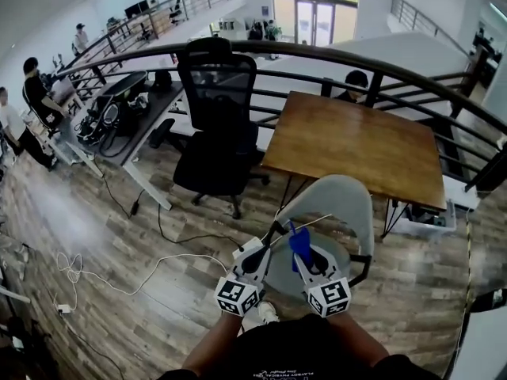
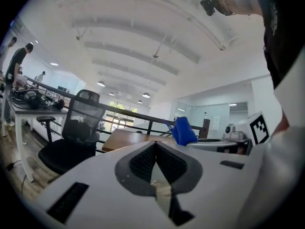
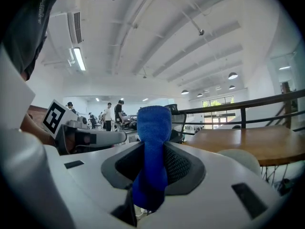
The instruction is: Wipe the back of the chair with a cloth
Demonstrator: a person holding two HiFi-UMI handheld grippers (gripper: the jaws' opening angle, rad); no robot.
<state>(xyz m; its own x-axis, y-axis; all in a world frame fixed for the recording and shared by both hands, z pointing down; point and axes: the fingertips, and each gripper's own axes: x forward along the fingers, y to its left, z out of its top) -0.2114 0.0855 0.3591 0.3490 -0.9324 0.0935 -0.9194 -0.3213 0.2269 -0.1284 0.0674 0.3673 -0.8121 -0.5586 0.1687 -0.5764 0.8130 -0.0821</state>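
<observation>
a: cloth (image 3: pixel 153 123), where is it?
b: blue, clamped upright in the right gripper (image 3: pixel 155 147), held over the grey chair (image 1: pixel 337 204).
a: left gripper (image 2: pixel 155 151)?
b: jaws closed together, nothing in them, just beside the right one.
a: further out?
b: wooden desk (image 1: pixel 356 145), then a black office chair (image 1: pixel 218 125).

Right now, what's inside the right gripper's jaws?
A blue cloth, clamped in the right gripper, its top standing free above the jaws. The stretch pinched between them is covered.
</observation>
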